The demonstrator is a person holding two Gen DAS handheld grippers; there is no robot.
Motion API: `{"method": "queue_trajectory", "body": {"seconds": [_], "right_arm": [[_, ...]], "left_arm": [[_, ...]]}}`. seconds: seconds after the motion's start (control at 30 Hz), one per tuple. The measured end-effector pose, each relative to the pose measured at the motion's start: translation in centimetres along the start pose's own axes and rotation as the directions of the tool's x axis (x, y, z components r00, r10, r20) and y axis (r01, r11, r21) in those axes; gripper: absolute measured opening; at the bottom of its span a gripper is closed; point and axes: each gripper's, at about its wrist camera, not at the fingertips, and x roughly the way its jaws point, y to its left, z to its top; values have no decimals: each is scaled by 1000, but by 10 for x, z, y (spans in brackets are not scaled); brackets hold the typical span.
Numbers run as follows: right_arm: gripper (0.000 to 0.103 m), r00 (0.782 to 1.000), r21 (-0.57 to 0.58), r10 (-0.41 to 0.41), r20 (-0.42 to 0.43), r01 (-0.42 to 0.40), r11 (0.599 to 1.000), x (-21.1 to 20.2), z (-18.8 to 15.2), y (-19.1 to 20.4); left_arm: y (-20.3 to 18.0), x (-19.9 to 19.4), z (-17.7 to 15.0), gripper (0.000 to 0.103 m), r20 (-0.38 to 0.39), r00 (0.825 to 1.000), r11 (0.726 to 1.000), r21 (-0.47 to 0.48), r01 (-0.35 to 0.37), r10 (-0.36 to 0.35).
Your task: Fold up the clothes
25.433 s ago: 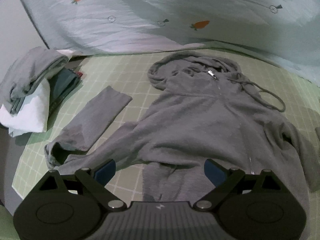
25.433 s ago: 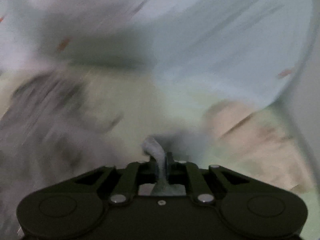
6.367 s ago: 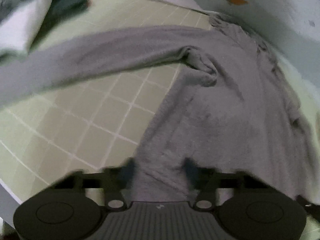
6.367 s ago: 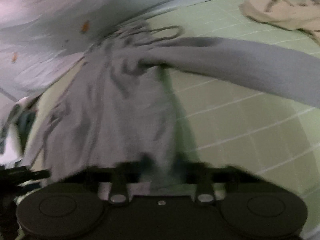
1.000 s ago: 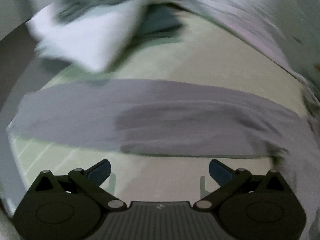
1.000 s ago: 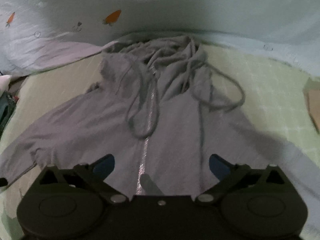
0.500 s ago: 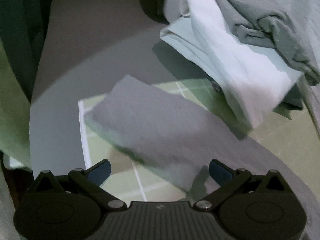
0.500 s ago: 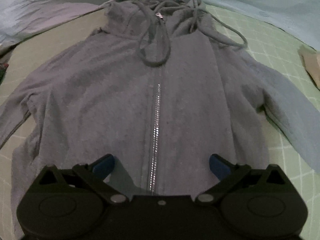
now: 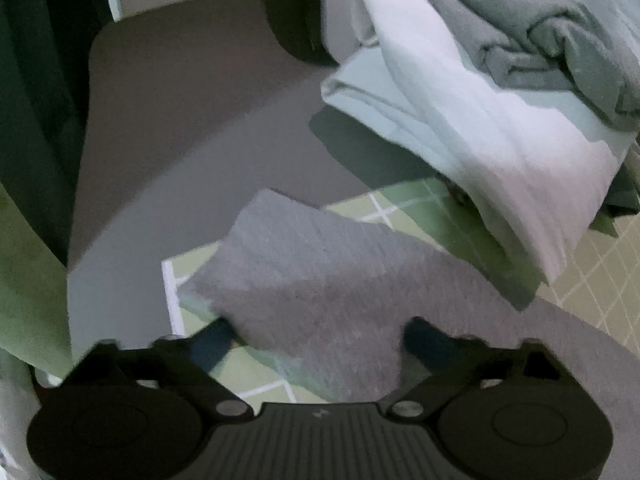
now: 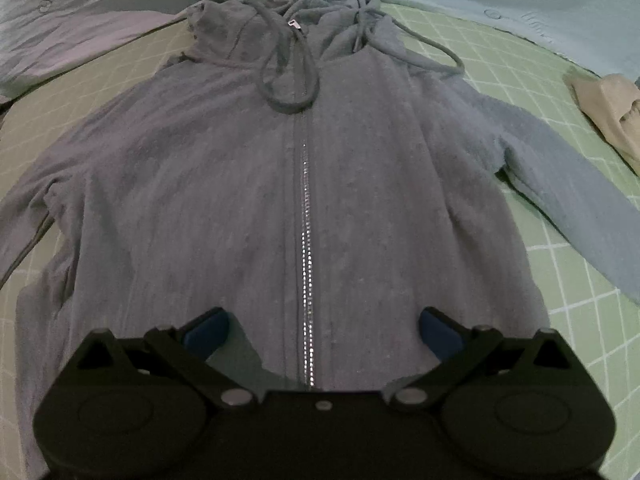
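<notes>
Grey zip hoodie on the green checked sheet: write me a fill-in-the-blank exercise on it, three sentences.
1. The grey zip-front hoodie lies flat with its zipper fully ____.
2. The closing left gripper has the hoodie's ____ between its fingers.
3. The folded clothes pile has a ____ garment on top.

Missing words: closed; sleeve; grey

Left gripper [image 9: 316,336]: pointing steeply down, jaws closing — cloth lies between the fingers, pads not yet pressing on it.
Right gripper [image 10: 323,334]: pointing steeply down, jaws spread wide — nothing gripped between them.
</notes>
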Motion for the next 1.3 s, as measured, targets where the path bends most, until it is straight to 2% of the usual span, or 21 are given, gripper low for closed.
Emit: {"method": "queue_trajectory", "body": {"seconds": [0.03, 0.1, 0.17, 0.3, 0.43, 0.53, 0.6, 0.67, 0.73, 0.8, 0.87, 0.93, 0.97, 1.0, 1.07, 1.1, 1.17, 1.2, 1.3], "right_arm": [[103, 1000, 2, 1, -1, -1, 1000, -1, -1, -1], [103, 1000, 2, 1, -5, -1, 1000, -3, -4, -2], [103, 1000, 1, 2, -11, -2, 1000, -5, -8, -4], [103, 1000, 15, 12, -21, -11, 1000, -11, -16, -11], [103, 1000, 61, 20, -20, -19, 998, -19, -22, -25], [103, 999, 131, 38, 0, -38, 991, -26, -20, -43], [103, 998, 171, 61, 15, -63, 983, -29, -17, -54], [103, 996, 189, 84, 32, -88, 978, -31, -15, -62], [103, 994, 186, 90, 54, -99, 977, -35, -12, -68], [103, 992, 182, 100, 79, -113, 977, -38, -8, -76], [103, 986, 178, 124, 107, -142, 974, -41, -5, -88], [103, 982, 173, 143, 127, -164, 971, -43, -2, -102], [103, 979, 171, 152, 136, -174, 970, -44, -1, -108], [103, 977, 170, 153, 146, -177, 969, -46, 0, -115], [103, 974, 179, 141, 176, -173, 969, -51, -1, -134], [103, 972, 194, 131, 196, -169, 966, -54, -2, -145], [103, 966, 240, 102, 237, -160, 958, -60, -4, -174], [103, 965, 267, 79, 252, -148, 952, -62, -5, -189], [103, 962, 337, -21, 274, -76, 938, -61, -10, -240]], "left_arm": [[1, -2, 1, 66, 11, 1000, 1000, -1, -4, 4], [3, -5, 2, 36, 28, 1000, 1000, -5, -5, 5], [4, -3, 6, 22, 24, 999, 999, -14, 35, -35], [-2, -13, 4, 19, 43, 998, 998, 21, 53, -54], [-17, -43, -4, 19, 95, 984, 985, 97, 140, -149], [-42, -71, -11, 19, 141, 960, 955, 209, 208, -240], [-63, -92, -20, 19, 163, 933, 920, 288, 265, -320], [-89, -117, -32, 19, 163, 895, 867, 368, 336, -416], [-118, -143, -49, 19, 134, 839, 788, 447, 424, -527], [-146, -171, -73, 19, 75, 768, 680, 526, 511, -636], [-175, -195, -102, 20, -37, 698, 539, 606, 585, -716], [-198, -209, -135, 32, -148, 658, 430, 647, 629, -738], [-205, -212, -150, 49, -189, 663, 408, 658, 633, -724], [-212, -213, -164, 68, -223, 678, 398, 667, 630, -700], [-214, -215, -184, 79, -244, 711, 391, 697, 602, -660], [-215, -216, -193, 80, -250, 727, 387, 712, 585, -639], [-216, -210, -208, 80, -249, 778, 391, 752, 530, -576], [-215, -207, -214, 80, -249, 798, 399, 761, 511, -548], [-209, -200, -230, 80, -256, 843, 431, 768, 475, -473]]}}
